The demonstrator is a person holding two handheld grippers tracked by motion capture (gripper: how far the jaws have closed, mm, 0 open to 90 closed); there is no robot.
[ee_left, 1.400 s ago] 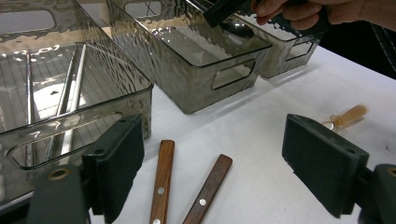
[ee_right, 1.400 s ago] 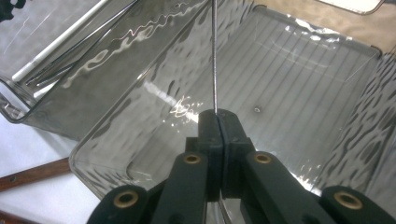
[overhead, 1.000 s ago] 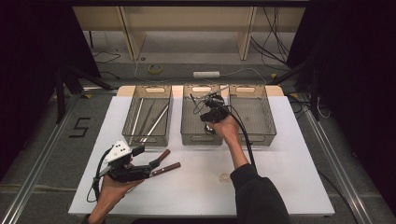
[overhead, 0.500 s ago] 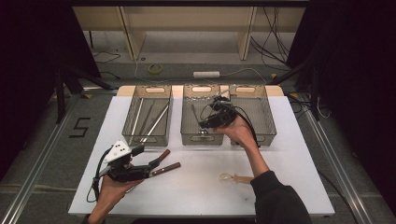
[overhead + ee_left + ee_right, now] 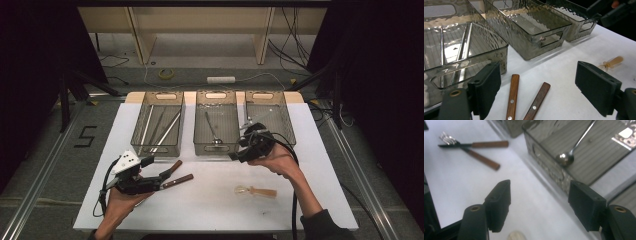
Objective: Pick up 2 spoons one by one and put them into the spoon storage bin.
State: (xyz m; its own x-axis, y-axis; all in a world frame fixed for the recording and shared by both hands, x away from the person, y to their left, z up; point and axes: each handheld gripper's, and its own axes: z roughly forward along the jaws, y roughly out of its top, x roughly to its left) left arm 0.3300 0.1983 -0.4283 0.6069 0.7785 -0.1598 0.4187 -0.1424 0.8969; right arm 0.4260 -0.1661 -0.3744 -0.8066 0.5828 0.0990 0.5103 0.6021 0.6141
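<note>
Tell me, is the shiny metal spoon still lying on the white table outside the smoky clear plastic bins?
No, the shiny metal spoon lies inside the middle smoky clear plastic bin, bowl end near its front wall.

Smoky ribbed bins (image 5: pixel 158 122) – brown wooden handles (image 5: pixel 512 96) – white table (image 5: pixel 210 200), pale tan spoon (image 5: pixel 256 191).

Lying flat in the middle bin (image 5: pixel 216 145): metal spoon (image 5: pixel 212 131), bowl nearest the bin's front wall, handle angling rearward.

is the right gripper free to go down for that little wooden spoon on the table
Probably yes: the right gripper has open, empty jaws, and the wooden spoon lies alone on bare white table just nearer the person, nothing between.
</note>
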